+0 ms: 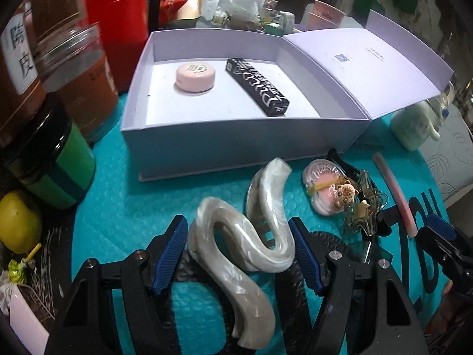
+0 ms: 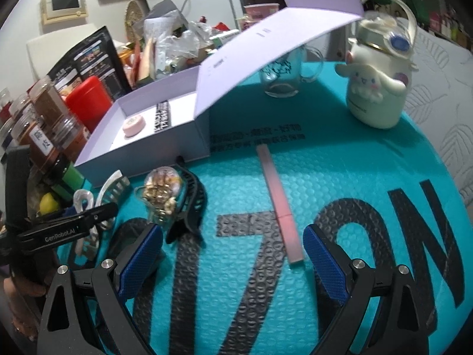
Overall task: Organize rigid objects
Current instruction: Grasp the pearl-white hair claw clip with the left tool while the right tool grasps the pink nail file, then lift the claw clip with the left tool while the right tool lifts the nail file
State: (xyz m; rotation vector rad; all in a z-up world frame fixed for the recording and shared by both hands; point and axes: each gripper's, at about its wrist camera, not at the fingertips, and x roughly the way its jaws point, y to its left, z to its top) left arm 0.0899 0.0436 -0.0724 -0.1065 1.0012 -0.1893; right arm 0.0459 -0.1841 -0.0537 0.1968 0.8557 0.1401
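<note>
Teal bubble mailer (image 1: 124, 207) with big black lettering covers the work surface, and the open lavender box (image 1: 207, 145) sits on it as the landmark. Left of the box stand a green jar (image 1: 63, 171), clear jars of brown powder (image 1: 85, 88) and a red canister (image 1: 118, 29); a yellow lump (image 1: 17, 224) lies nearer the camera than the green jar. Inside the box a round pink compact (image 1: 193, 77) rests toward the left wall, with a black carton (image 1: 256, 87) just to its right, its long axis running from the back wall toward the front.

In front of the box, the left gripper (image 1: 238, 254) closes its blue pads on a pearly white hair claw (image 1: 236, 254). The claw's wavy S-shaped body runs from low in the left wrist view up toward the box front, teeth pointing away to the upper right. Both pads touch its sides; it looks gripped.

Right of the claw, still in front of the box, lie a pink blush compact (image 1: 322, 189) with a gold charm (image 1: 346, 192), a black hair claw (image 2: 192, 204) and a clear clip, crowded together. Further right, a slim pink stick (image 2: 279, 204) lies with its long axis running away from the box corner toward the right gripper (image 2: 233, 254). That gripper hovers wide open and empty, its right pad just beside the stick's near end.

Beyond the box's raised lid (image 2: 280, 32) stand a glass mug (image 2: 283, 74) and a white cartoon-dog bottle (image 2: 378, 88).
</note>
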